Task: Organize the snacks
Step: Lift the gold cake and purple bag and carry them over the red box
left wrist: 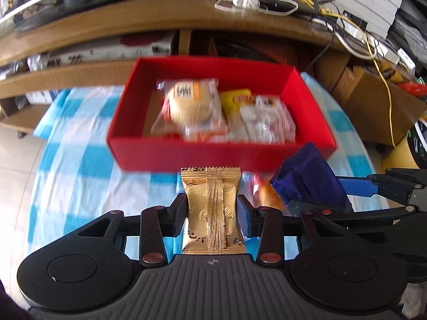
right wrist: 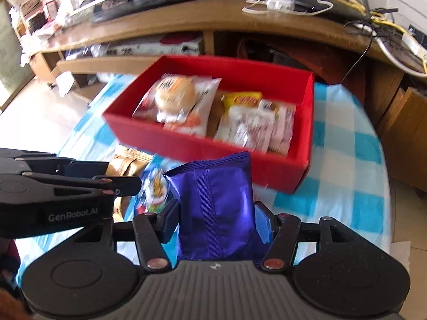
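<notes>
Two snack packets held short of the red box, one in each hand-held gripper.

The left hand-held gripper [left wrist: 212, 210] is closed on a gold packet [left wrist: 212, 213], gripped upright with its long axis pointing forward toward the red box [left wrist: 186, 154]; the right hand-held gripper [right wrist: 216, 221] pinches a purple packet [right wrist: 216, 208] the same way. The box sits on the blue-checked surface [left wrist: 80, 165] straight ahead of both, its near wall just beyond the packet tops, already holding a round bun packet [left wrist: 190, 106], a yellow packet [left wrist: 237, 98] and white packets [left wrist: 267, 122]. Open floor shows at the box's left end, which looks nearer the left hand. A small colourful wrapper [right wrist: 156, 189] lies on the cloth between the two grippers.
</notes>
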`<action>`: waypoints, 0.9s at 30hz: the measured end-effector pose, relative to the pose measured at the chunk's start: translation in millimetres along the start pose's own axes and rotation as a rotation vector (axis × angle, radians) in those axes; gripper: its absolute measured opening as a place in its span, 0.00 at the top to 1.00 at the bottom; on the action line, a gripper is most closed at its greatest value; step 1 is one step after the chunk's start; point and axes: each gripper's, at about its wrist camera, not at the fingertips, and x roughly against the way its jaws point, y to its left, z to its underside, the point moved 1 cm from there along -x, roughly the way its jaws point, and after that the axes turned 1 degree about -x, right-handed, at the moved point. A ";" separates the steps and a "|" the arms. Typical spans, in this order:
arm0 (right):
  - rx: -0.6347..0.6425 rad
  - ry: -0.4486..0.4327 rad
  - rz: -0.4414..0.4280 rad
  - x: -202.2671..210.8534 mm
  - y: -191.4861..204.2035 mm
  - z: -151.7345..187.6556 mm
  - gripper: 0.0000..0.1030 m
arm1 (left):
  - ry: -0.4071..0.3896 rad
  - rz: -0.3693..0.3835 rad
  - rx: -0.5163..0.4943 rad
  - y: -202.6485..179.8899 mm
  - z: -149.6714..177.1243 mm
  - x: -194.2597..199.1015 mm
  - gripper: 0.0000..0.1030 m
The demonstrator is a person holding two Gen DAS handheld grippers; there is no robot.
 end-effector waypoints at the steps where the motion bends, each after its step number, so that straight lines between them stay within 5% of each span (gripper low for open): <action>1: -0.014 -0.009 0.001 0.1 -3.2 -5.8 0.24 | -0.006 0.002 0.004 -0.4 -5.4 -0.6 0.54; 15: -0.122 -0.079 0.012 -24.3 -42.4 -67.3 0.24 | -0.065 -0.004 0.019 -7.9 -71.0 -31.8 0.54; 27: -0.135 -0.073 0.012 -63.8 -53.2 -84.4 0.24 | -0.056 -0.036 0.026 -0.1 -89.4 -65.9 0.55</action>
